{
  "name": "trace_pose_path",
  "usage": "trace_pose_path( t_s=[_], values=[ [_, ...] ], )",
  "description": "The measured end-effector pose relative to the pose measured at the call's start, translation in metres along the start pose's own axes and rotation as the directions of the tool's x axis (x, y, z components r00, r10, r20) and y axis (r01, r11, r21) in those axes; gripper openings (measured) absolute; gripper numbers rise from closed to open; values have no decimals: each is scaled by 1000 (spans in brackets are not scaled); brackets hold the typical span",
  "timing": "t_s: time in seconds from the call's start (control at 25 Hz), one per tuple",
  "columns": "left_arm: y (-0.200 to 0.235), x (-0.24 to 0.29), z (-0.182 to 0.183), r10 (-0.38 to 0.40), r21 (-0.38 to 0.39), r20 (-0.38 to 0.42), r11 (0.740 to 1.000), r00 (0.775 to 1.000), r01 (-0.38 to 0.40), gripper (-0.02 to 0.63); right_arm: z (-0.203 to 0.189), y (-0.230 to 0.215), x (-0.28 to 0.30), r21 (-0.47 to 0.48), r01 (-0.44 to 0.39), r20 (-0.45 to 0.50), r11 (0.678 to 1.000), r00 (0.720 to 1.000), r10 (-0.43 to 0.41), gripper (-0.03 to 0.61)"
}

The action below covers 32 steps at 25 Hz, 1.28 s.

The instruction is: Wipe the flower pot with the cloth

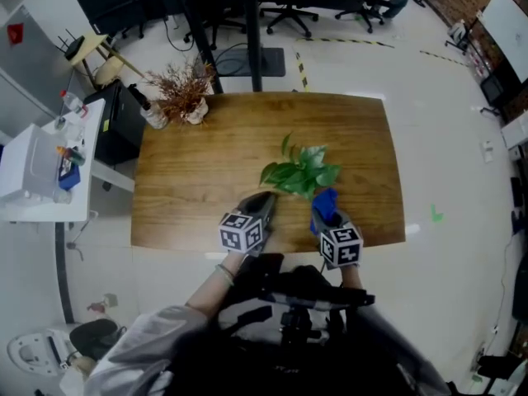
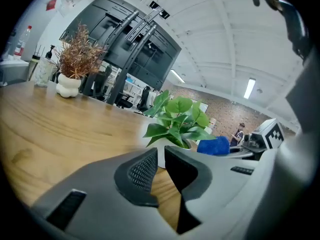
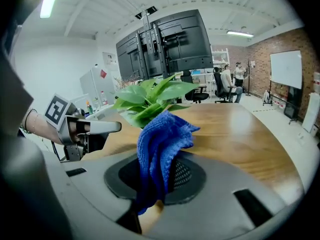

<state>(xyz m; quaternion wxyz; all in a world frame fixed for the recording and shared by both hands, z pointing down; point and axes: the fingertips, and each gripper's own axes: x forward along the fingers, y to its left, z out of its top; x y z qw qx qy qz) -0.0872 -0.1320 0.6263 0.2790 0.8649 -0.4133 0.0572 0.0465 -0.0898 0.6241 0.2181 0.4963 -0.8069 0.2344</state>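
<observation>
A green leafy plant [image 1: 301, 172] stands in a white flower pot [image 2: 167, 144] near the front edge of the wooden table [image 1: 198, 172]. In the head view the leaves hide the pot. My left gripper [image 1: 266, 200] sits just left of the plant, jaws together with nothing between them; the pot shows right behind its tips [image 2: 161, 165]. My right gripper [image 1: 324, 214] is at the plant's right, shut on a bunched blue cloth [image 3: 162, 144] that sticks up out of the jaws close to the leaves [image 3: 150, 99]. The cloth [image 2: 215, 146] also shows beside the pot.
A dried brown plant in a white vase [image 1: 186, 101] stands at the table's far left corner. A white cabinet with bottles [image 1: 41, 172] is off to the left. A black stand [image 1: 252, 40] and office chairs [image 1: 285, 15] are beyond the table.
</observation>
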Motion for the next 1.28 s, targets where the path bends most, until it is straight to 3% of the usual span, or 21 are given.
trace_pose_path(
  t_s=[0.28,0.6,0.96,1.28],
  values=[
    [-38,-21,2,21,27,65,999,998,-23,40,-4,14,-29,14,-68,55,998,996,67,81],
    [-92,-54,-22,74,41,119,996,990,-80,40,-32,32,-69,-99,-133,61,986,988,139,81],
    [-125,-82,-26,120,49,179,990,976,-131,40,-39,48,-92,-135,-181,89,974,977,193,81],
    [-134,-106,-47,150,39,176,987,973,-159,40,-54,68,-104,-107,-216,95,971,970,226,81]
  ],
)
